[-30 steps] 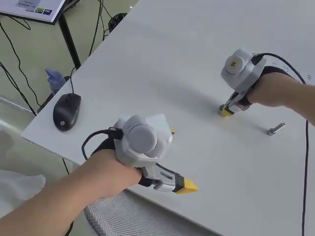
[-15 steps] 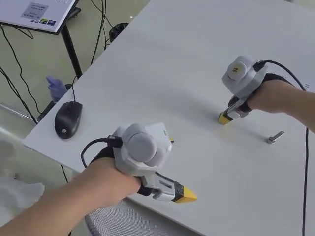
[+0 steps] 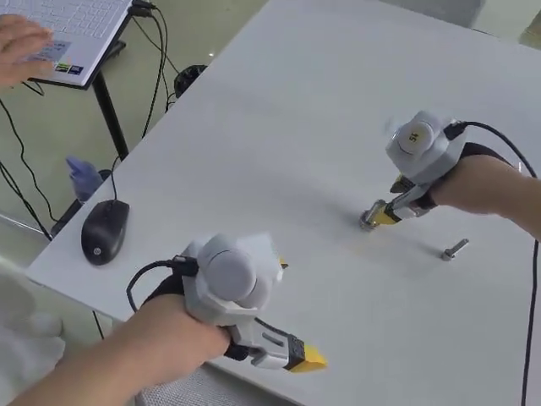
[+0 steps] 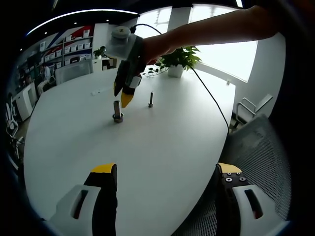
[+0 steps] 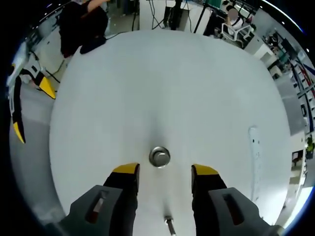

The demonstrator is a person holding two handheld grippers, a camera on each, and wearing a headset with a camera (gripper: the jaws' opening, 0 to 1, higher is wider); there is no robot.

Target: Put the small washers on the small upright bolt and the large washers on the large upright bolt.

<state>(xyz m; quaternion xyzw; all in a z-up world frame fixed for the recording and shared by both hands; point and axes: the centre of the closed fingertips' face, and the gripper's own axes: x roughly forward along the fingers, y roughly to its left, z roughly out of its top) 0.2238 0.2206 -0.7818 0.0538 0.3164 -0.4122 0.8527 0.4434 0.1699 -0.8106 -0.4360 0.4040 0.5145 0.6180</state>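
A large steel bolt stands upright on its head on the white table. My right gripper hovers just beside it, open; in the right gripper view the large bolt sits a little beyond my right gripper, untouched. A small bolt stands upright further right, and the small bolt and large bolt rise side by side in the left gripper view. My left gripper hangs open over the table's near edge, its jaws wide apart around nothing.
A black mouse lies at the table's left corner. A laptop with a hand on it stands on a stand to the left, cables below. A mesh chair sits by the near edge, a potted plant at the far end.
My right gripper has let go of the large bolt and drawn back slightly; the bolt now stands free. The head camera has shifted, so the whole scene has slid.
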